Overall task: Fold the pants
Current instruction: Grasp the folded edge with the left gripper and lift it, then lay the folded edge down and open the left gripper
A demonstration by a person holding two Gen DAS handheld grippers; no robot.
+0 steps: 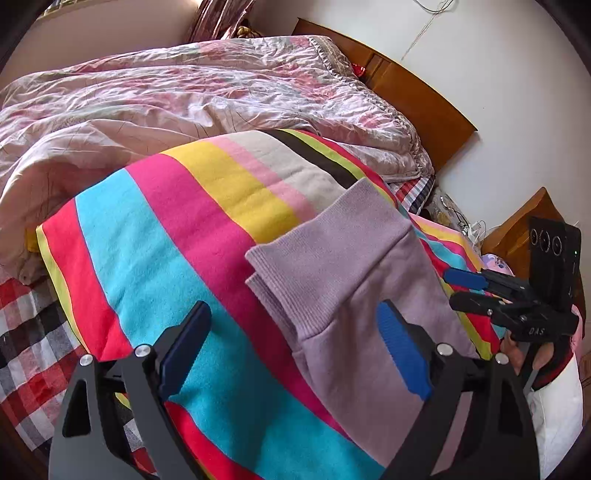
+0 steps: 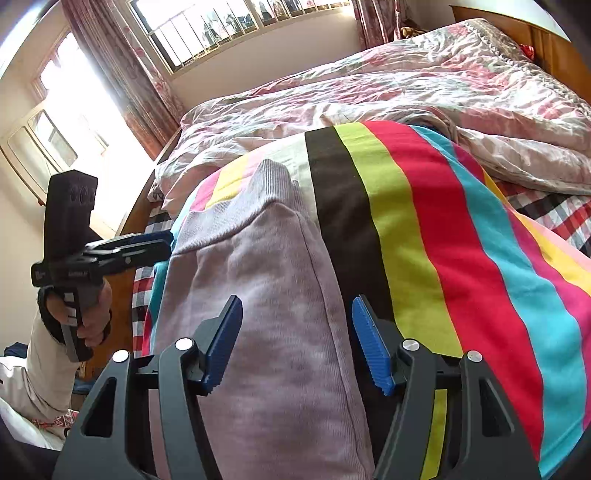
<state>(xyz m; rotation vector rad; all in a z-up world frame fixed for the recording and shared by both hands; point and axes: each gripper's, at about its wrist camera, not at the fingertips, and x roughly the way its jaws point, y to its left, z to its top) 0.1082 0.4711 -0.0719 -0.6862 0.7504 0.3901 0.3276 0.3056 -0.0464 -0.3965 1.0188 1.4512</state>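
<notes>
Lilac pants [image 1: 351,258] lie folded on a bright striped blanket [image 1: 166,240], their ribbed cuffs pointing away from me. My left gripper [image 1: 293,314] hovers over the cuff end with its jaws wide apart and nothing pressed between the blue pads. In the right wrist view the pants [image 2: 266,295] run lengthwise under my right gripper [image 2: 295,306], which stands open above the cloth next to the blanket's [image 2: 461,240] black stripe. The right gripper [image 1: 454,288] shows at the pants' right edge in the left view. The left gripper [image 2: 168,240] shows at their left edge, held by a hand.
A crumpled pink floral quilt [image 1: 184,92] fills the far side of the bed. A wooden headboard [image 1: 417,88] and a nightstand [image 1: 532,218] stand at the right. A red checked sheet [image 1: 29,332] shows at the left. A barred window [image 2: 229,29] and curtains [image 2: 122,66] lie beyond.
</notes>
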